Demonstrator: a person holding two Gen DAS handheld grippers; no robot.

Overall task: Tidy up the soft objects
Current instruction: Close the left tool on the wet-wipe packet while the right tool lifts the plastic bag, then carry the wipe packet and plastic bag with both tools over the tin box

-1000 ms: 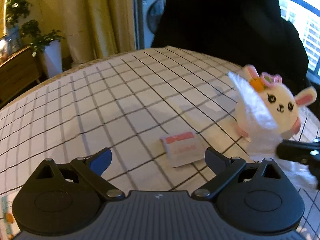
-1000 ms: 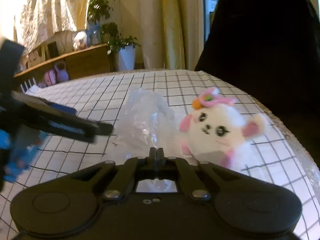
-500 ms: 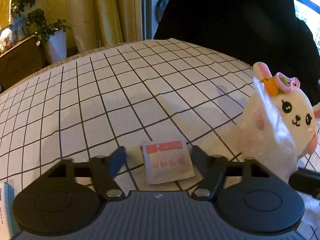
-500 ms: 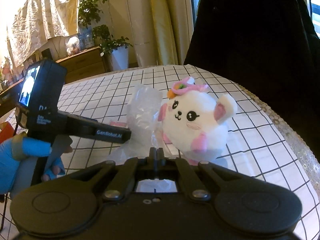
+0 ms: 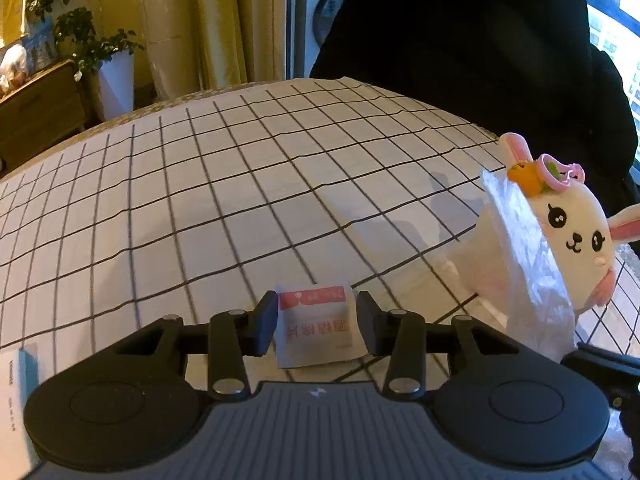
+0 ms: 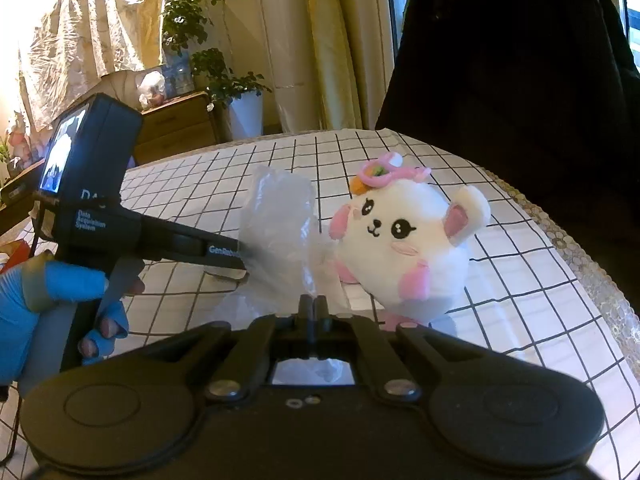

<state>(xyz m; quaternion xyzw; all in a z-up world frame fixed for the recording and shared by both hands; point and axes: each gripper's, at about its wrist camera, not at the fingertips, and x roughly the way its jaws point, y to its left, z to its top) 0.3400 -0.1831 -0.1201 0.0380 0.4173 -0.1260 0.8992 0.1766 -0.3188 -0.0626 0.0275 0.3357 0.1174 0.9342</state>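
Observation:
A white bunny plush [image 5: 576, 236] with pink ears sits partly inside a clear plastic bag [image 5: 528, 264] on the checked tablecloth [image 5: 240, 184]; it also shows in the right wrist view [image 6: 412, 248]. My right gripper [image 6: 314, 312] is shut on the bag [image 6: 280, 224] and holds it up. A small white and red sachet [image 5: 318, 330] lies flat between the fingers of my left gripper [image 5: 316, 324], which is partly closed around it with narrow gaps at the pads.
A person in black [image 5: 460, 32] stands behind the table's far edge. A white card [image 5: 14, 392] lies at the left. My left gripper's body [image 6: 120, 216] and gloved hand [image 6: 52, 296] cross the right wrist view. Cabinet and plants [image 6: 200, 92] stand beyond.
My left gripper has moved forward over the sachet and its fingers have narrowed around it. My right gripper has kept hold of the bag, with the plush shifting slightly.

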